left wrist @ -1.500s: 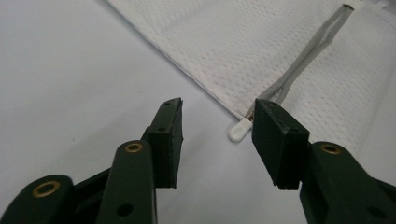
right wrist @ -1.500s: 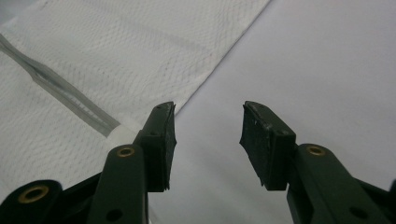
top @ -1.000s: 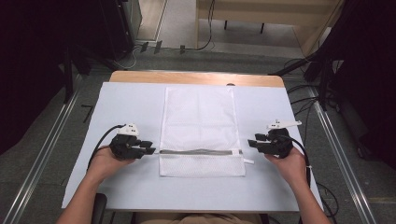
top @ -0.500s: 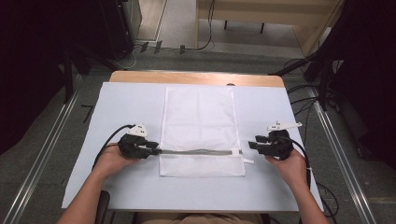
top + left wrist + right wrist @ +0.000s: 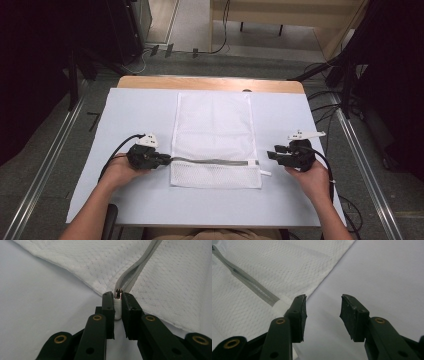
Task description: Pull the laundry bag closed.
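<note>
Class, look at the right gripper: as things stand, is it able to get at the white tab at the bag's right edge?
Probably yes. The right gripper is open beside the white tab, with bare table cover around and nothing between.

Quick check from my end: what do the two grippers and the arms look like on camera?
Both are black handheld units. The left gripper and right gripper each carry a pale three-cornered plate on top and trail a black cable. Close up, the jaws are black bars with brass-coloured rivets and flat, ribbed pads. The forearms are bare, no sleeves in view.
</note>
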Available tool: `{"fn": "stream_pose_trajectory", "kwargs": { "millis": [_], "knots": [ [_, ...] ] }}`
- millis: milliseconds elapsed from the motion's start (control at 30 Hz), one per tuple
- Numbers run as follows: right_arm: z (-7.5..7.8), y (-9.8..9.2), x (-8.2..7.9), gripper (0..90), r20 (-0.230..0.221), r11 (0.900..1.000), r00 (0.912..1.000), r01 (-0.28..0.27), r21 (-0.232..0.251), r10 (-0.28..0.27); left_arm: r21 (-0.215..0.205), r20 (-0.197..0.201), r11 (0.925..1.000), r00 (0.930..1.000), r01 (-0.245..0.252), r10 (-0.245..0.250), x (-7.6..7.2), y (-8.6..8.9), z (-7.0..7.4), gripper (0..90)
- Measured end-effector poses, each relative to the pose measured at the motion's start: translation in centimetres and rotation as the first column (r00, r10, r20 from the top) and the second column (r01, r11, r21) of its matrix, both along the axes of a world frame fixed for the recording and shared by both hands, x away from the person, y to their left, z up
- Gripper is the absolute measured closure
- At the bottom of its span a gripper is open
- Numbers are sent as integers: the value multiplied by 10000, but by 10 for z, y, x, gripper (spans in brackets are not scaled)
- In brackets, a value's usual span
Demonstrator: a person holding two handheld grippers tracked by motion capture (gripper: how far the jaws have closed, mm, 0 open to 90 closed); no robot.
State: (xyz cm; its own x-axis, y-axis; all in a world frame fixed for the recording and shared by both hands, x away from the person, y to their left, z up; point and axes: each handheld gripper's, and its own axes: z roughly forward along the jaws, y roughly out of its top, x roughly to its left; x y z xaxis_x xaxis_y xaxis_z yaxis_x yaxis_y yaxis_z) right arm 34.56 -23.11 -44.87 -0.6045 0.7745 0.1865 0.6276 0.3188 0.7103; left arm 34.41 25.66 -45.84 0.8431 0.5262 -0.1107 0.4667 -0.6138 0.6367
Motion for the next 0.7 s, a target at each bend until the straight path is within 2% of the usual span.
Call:
{"fn": "stream_pose_trajectory", "kwargs": {
  "millis": [100, 167, 200, 233, 300, 433, 567, 633, 700],
  "knots": [
    [0, 0, 0, 575, 4, 10000, 10000, -33, 9, 33, 24, -72, 10000, 10000, 60, -60, 0, 2, 3, 817],
    [1, 1, 0, 577, 9, 10000, 10000, -20, 78, 20, -390, -70, 9992, 9999, -104, 101, 1, 8, 7, 814],
    [1, 1, 0, 577, 9, 10000, 10000, -20, 78, 20, -390, -70, 9992, 9999, -104, 101, 1, 8, 7, 814],
    [3, 4, -1, 594, 73, 9997, 9999, -90, 212, 89, -615, -120, 9978, 9997, -240, 233, 1, 10, 11, 815],
    [3, 7, -1, 601, 63, 9992, 9997, -221, 324, 219, -514, -191, 9984, 9995, -249, 239, 1, 9, 14, 816],
    [3, 15, -1, 615, 54, 9988, 9991, -432, 234, 431, -277, -316, 9994, 9993, -199, 190, 1, 4, 16, 819],
    [3, 21, -1, 613, 105, 9978, 9979, -636, 169, 635, -324, -355, 9995, 9994, -22, 11, 2, -1, 21, 814],
    [3, 27, -1, 614, 159, 9964, 9963, -840, 94, 839, -1, -425, 9998, 9989, 179, -179, 4, -8, 23, 816],
    [2, 31, -1, 613, 108, 9955, 9954, -948, 45, 948, 82, -346, 9995, 9989, 312, -309, 5, -9, 25, 813]
  ]
}}
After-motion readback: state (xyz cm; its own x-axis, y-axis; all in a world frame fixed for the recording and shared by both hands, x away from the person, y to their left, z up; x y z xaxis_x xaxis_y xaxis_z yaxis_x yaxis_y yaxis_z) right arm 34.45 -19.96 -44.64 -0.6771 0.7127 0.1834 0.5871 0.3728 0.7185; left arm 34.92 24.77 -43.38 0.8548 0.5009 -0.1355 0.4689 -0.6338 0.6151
